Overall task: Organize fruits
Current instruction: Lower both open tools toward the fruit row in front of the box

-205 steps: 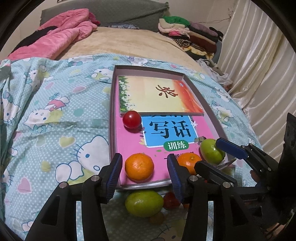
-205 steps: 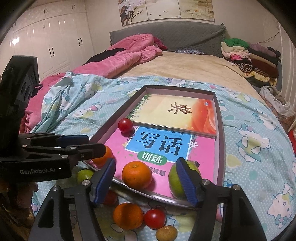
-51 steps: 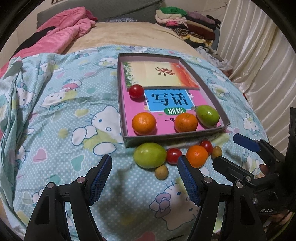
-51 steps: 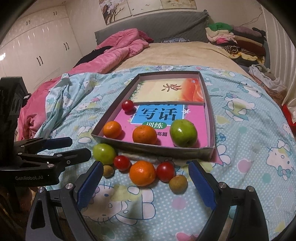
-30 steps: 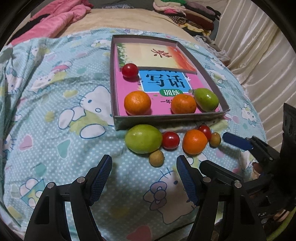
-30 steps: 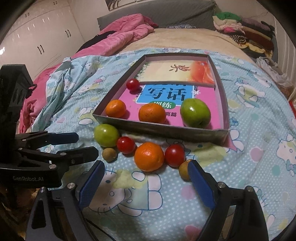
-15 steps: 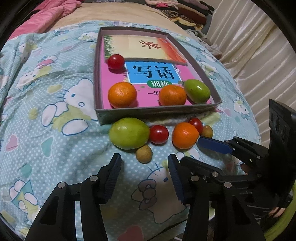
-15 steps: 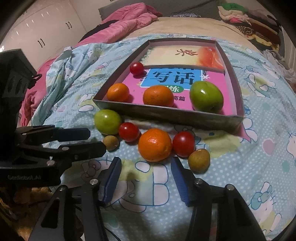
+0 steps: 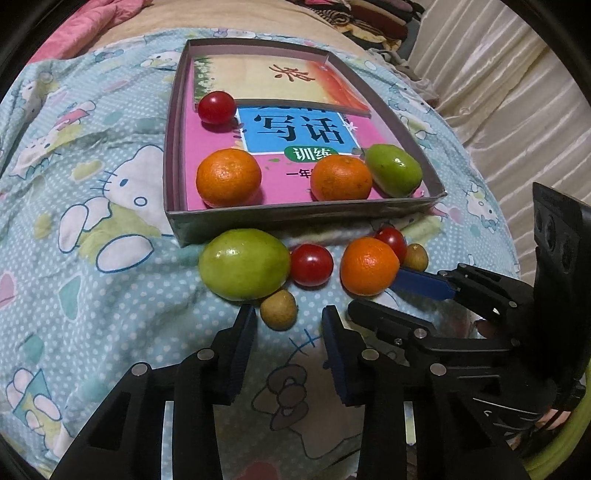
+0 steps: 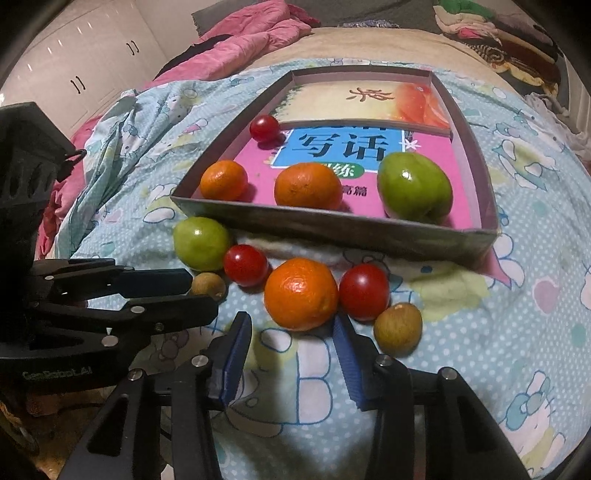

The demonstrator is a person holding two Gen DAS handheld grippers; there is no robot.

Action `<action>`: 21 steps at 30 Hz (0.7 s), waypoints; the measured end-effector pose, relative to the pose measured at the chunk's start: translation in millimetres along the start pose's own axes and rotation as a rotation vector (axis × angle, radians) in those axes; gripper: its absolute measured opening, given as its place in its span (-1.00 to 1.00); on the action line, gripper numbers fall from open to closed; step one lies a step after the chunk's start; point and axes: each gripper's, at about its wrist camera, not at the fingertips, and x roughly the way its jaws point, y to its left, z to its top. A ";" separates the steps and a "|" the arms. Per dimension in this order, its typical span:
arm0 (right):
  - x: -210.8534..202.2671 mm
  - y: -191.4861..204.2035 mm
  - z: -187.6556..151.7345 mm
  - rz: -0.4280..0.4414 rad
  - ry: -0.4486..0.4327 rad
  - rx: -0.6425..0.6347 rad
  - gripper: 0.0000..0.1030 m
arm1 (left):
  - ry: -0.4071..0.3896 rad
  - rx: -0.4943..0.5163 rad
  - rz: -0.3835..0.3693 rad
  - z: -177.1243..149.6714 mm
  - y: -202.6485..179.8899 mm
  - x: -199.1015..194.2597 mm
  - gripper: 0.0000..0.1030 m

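A shallow grey box (image 9: pixel 295 214) (image 10: pixel 332 229) lined with books holds a red tomato (image 9: pixel 217 107), two oranges (image 9: pixel 228 177) (image 9: pixel 341 177) and a green fruit (image 9: pixel 393 170). In front of it on the bedspread lie a green fruit (image 9: pixel 243 264) (image 10: pixel 201 243), two tomatoes (image 9: pixel 311 264) (image 10: pixel 364 291), an orange (image 9: pixel 369 266) (image 10: pixel 301 293) and two small brown fruits (image 9: pixel 278 309) (image 10: pixel 398 328). My left gripper (image 9: pixel 289 321) is open, just short of the nearer brown fruit. My right gripper (image 10: pixel 293 328) is open, just short of the loose orange.
The bed is covered with a light-blue cartoon quilt (image 9: pixel 92 221). A pink duvet (image 10: pixel 251 26) and stacked clothes (image 10: pixel 480 22) lie at the far end. White curtains (image 9: pixel 517 74) hang on the right, white wardrobes (image 10: pixel 74 55) on the left.
Both grippers have come down and forward toward the loose fruit, and their jaws have narrowed. The left now lines up with the small brown fruit, the right with the loose orange.
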 end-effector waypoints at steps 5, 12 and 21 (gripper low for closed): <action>1.3 -0.8 4.0 0.005 -0.009 -0.013 -0.11 | 0.014 -0.008 -0.002 2.0 3.2 8.3 -0.35; 5.9 4.7 12.7 -0.025 -0.029 -0.090 -0.11 | 0.014 -0.013 -0.006 2.4 6.8 8.0 -0.37; 8.8 5.2 16.6 -0.026 -0.048 -0.128 -0.21 | 0.016 -0.005 0.001 3.6 3.8 11.5 -0.37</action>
